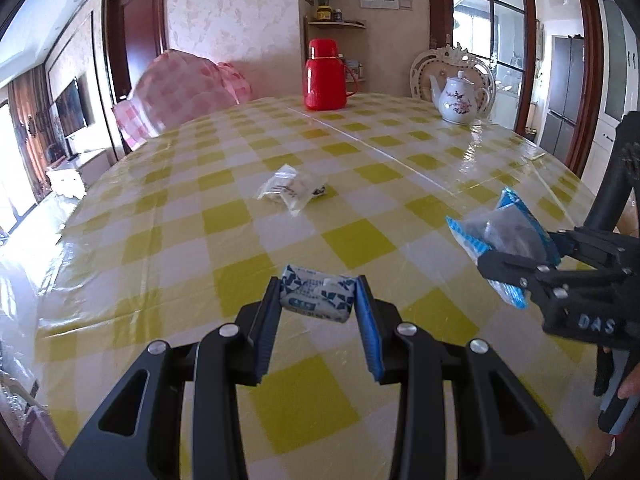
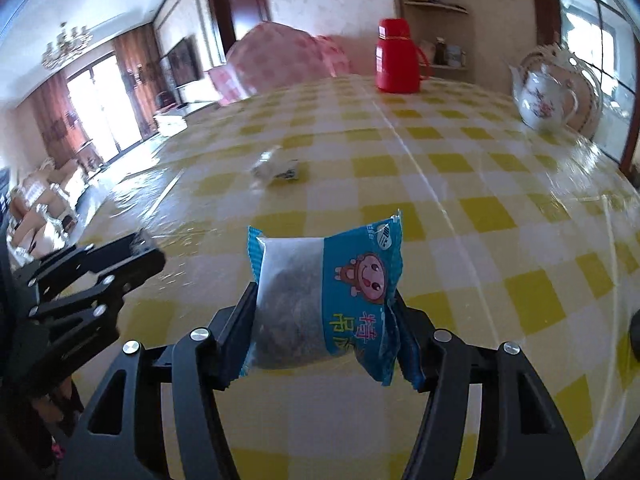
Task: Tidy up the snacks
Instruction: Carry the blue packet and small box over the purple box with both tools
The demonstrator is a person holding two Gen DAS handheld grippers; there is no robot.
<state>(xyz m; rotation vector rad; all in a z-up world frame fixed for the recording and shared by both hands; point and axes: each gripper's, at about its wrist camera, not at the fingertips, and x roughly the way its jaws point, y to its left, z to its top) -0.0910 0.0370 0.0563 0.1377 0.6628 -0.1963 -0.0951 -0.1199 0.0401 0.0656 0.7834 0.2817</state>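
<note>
My left gripper (image 1: pixel 318 296) is shut on a small white-and-blue snack packet (image 1: pixel 318 294), held just above the yellow checked tablecloth (image 1: pixel 224 220). My right gripper (image 2: pixel 326 316) is shut on a light-blue snack bag with a cartoon face (image 2: pixel 332 300), lifted off the table. In the left wrist view that blue bag (image 1: pixel 504 236) and the right gripper (image 1: pixel 516 258) show at the right edge. A clear snack packet (image 1: pixel 290 190) lies alone mid-table; the clear packet (image 2: pixel 278 170) looks blurred in the right wrist view. The left gripper (image 2: pixel 140 250) appears at the left there.
A red thermos (image 1: pixel 326 76) and a white flowered teapot (image 1: pixel 460 100) stand at the table's far side. A chair draped in pink checked cloth (image 1: pixel 180 92) sits beyond the far left rim. A white ornate chair back (image 1: pixel 448 64) rises behind the teapot.
</note>
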